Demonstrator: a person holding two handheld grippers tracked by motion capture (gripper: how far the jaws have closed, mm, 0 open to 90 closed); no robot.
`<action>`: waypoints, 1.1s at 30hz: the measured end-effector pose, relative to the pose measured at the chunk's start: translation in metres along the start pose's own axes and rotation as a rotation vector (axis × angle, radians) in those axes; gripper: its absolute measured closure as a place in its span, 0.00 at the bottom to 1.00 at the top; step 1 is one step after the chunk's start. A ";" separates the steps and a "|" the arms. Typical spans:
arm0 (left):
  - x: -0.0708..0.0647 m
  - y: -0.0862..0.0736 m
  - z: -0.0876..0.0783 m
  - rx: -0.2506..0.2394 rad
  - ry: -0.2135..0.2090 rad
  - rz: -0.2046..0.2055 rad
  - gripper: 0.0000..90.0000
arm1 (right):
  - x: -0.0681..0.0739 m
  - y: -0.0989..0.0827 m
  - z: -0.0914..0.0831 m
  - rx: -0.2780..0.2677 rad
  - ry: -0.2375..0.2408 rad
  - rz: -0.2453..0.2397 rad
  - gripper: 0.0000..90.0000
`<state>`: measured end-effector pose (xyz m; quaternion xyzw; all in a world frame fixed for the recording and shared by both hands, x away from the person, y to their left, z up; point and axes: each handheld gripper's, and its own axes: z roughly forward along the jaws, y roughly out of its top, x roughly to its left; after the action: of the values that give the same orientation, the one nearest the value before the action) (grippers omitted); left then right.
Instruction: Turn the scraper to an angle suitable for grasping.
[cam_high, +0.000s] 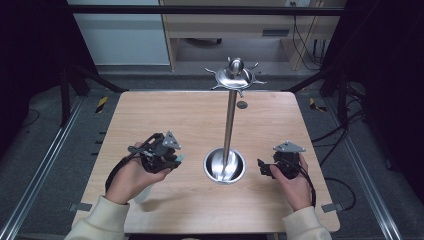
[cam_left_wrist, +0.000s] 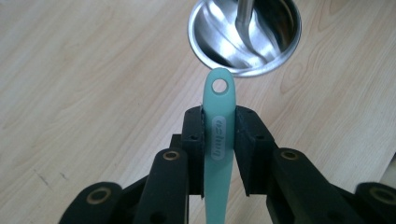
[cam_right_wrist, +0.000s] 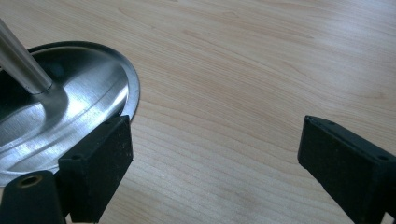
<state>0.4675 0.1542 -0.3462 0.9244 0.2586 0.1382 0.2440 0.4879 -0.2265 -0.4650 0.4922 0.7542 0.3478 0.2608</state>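
Observation:
A steel utensil stand with a round dished base (cam_high: 224, 165), a tall pole (cam_high: 230, 120) and a crown of hooks (cam_high: 235, 76) rises from the middle of the wooden table (cam_high: 165, 115). My left gripper (cam_high: 176, 159) is shut on a mint-green utensil handle (cam_left_wrist: 219, 135) with a hanging hole at its end (cam_left_wrist: 219, 86); the handle tip points toward the stand base (cam_left_wrist: 210, 28). The utensil's pale far end (cam_high: 142, 194) pokes out under the left hand. My right gripper (cam_right_wrist: 212, 163) stands open just right of the base (cam_right_wrist: 70, 107), nothing between its jaws.
A small dark round mark (cam_high: 242, 105) sits on the table behind the pole. Black frame rails run along both table sides, with cables on the floor at right (cam_high: 340, 130). Bare wood lies in front of and behind the stand.

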 end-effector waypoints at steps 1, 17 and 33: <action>0.000 0.002 -0.005 -0.023 0.010 -0.003 0.83 | 0.000 0.000 0.000 0.002 -0.001 0.003 0.12; -0.002 0.016 -0.025 -0.131 0.032 0.004 0.83 | -0.002 0.000 -0.002 -0.011 -0.001 0.014 0.11; 0.001 0.022 -0.050 -0.268 0.039 0.000 0.83 | -0.002 -0.001 -0.001 -0.003 -0.009 0.006 0.11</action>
<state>0.4586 0.1571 -0.2922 0.8806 0.2424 0.1894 0.3605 0.4872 -0.2285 -0.4656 0.4955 0.7509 0.3476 0.2641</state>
